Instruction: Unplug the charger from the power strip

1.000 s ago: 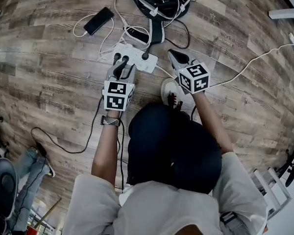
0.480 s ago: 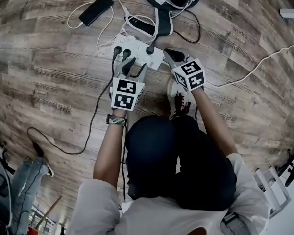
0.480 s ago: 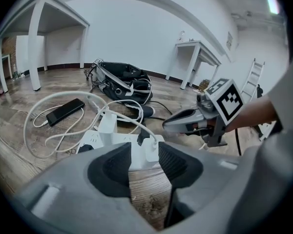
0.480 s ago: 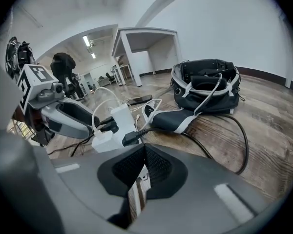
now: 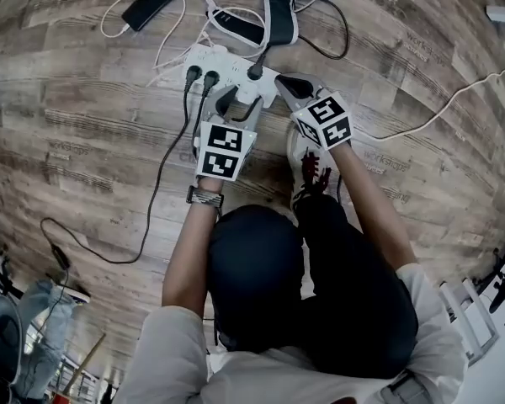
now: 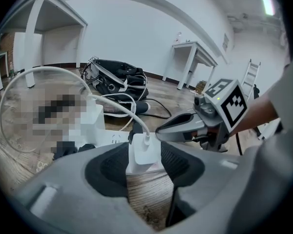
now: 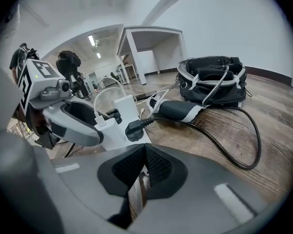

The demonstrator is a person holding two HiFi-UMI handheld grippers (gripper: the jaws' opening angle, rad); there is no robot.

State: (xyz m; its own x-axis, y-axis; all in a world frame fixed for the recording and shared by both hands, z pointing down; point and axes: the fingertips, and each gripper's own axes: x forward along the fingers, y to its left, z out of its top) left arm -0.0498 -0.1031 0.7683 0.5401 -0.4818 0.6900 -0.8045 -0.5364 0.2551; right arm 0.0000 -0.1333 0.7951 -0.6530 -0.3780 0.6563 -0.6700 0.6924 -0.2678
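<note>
1. One white charger [image 6: 144, 150], with a white cable coming out of its top, looks still plugged into the white power strip [image 5: 223, 60] lying on the floor.
2. Left tool [image 5: 238, 106] is right on it. Its jaws are spread, one on either side of the charger, and they've just been opening wider. The pads don't look like they're pressing on it yet, so no grip so far imo.
3. Right tool [image 5: 288, 84] is pressed together with nothing in it, tip just beside the strip's right end.
4. What changed: a second ago both tools were hanging back from the strip, and now both have dropped in close. That reads to me as approach done, with squeeze and pull up next. The right tool is maybe there to pin the strip down, but that's a guess.
5. Also in the strip are two black plugs [image 5: 193, 75] side by side on the left. One more black plug [image 5: 254, 71] has a thick lead running off.
6. The surface is a grey-brown wood-plank floor [image 5: 93, 141] with cables everywhere. A black bag [image 7: 212, 79] lies past the strip, and the person's white shoe [image 5: 307, 162] is just behind the tools.
7. The room has white walls, white tables [image 6: 188, 65] and a ladder [image 6: 249, 77] further back.
</note>
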